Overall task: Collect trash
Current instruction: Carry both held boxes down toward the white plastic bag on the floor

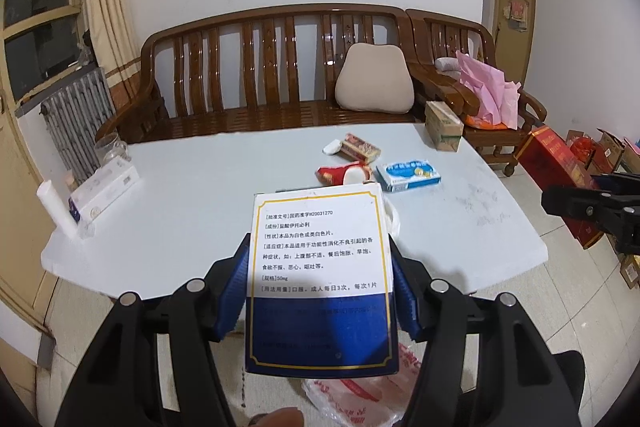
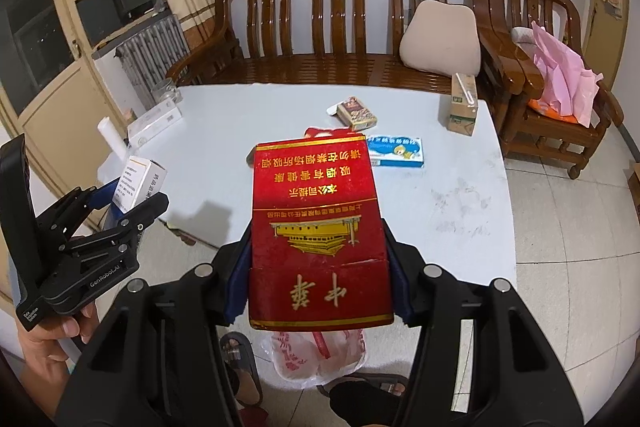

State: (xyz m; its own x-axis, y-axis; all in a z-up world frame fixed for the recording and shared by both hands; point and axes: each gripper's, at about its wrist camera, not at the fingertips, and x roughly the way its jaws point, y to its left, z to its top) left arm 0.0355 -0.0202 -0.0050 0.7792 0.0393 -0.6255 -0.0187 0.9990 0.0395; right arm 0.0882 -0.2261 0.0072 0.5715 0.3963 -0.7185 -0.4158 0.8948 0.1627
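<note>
My left gripper (image 1: 320, 255) is shut on a white and blue medicine box (image 1: 320, 267), its blue pads pressing both long sides. In the right wrist view my right gripper (image 2: 316, 239) is shut on a red cigarette pack (image 2: 320, 227) with gold print. Both are held above the near edge of the pale table (image 1: 180, 227). A thin printed plastic bag (image 2: 316, 355) lies on the floor below them. Lying on the table are a brown cigarette pack (image 1: 360, 147), a crumpled red wrapper (image 1: 344, 175) and a blue and white box (image 1: 408, 175).
A drink carton (image 1: 442, 125) stands at the table's far right corner. A white box (image 1: 104, 191), a glass jar (image 1: 110, 147) and a white roll (image 1: 56, 207) sit at the left edge. A wooden bench (image 1: 260, 75) stands behind the table, with red boxes (image 1: 552, 155) on the floor to the right. A person's sandalled feet (image 2: 240, 367) are by the bag.
</note>
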